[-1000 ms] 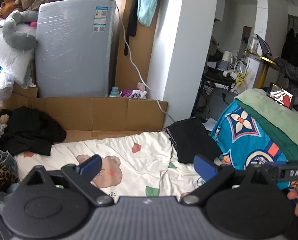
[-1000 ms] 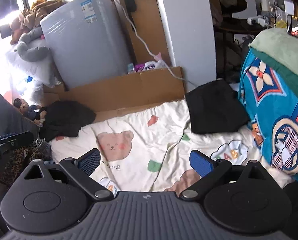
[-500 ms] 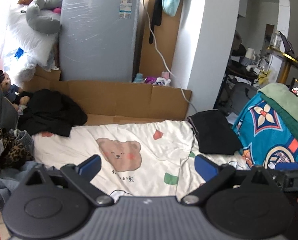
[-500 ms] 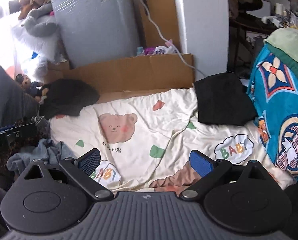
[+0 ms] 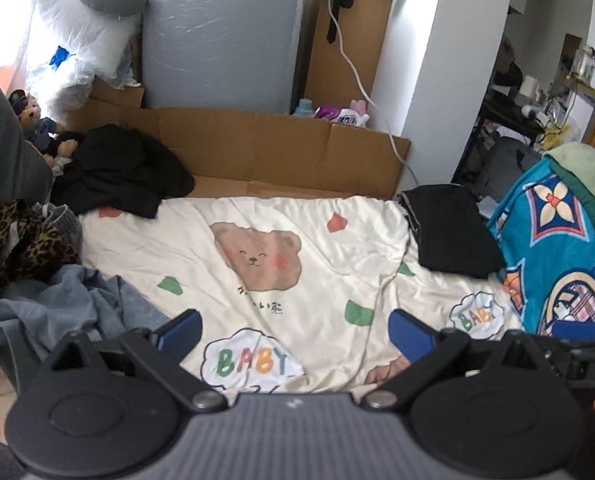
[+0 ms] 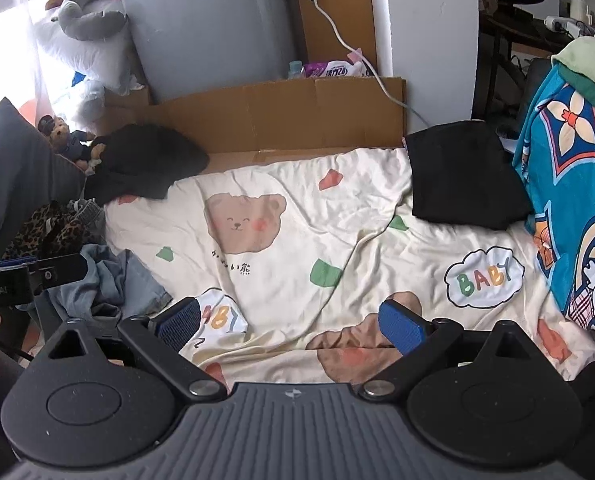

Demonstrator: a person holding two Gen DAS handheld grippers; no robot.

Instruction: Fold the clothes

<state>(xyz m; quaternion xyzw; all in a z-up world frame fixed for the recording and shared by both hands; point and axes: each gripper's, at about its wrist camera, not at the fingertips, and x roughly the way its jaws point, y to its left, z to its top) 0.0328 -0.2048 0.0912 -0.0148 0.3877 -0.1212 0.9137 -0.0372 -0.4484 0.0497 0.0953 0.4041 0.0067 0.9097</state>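
Observation:
A folded black garment lies at the back right of the cream bear-print sheet. A crumpled black garment is heaped at the back left. A blue-grey denim piece lies bunched at the near left, beside a leopard-print cloth. My left gripper hovers open over the sheet's front, holding nothing. My right gripper is open too, just right of the denim.
A blue patterned blanket with a green cloth on top rises at the right. Cardboard lines the back, with a grey appliance and a white pillar behind. Plush toys and a pillow sit at the far left.
Both grippers have tilted down and drawn back toward the front of the sheet, so more of the near bedding and the denim piece shows. Both stayed open.

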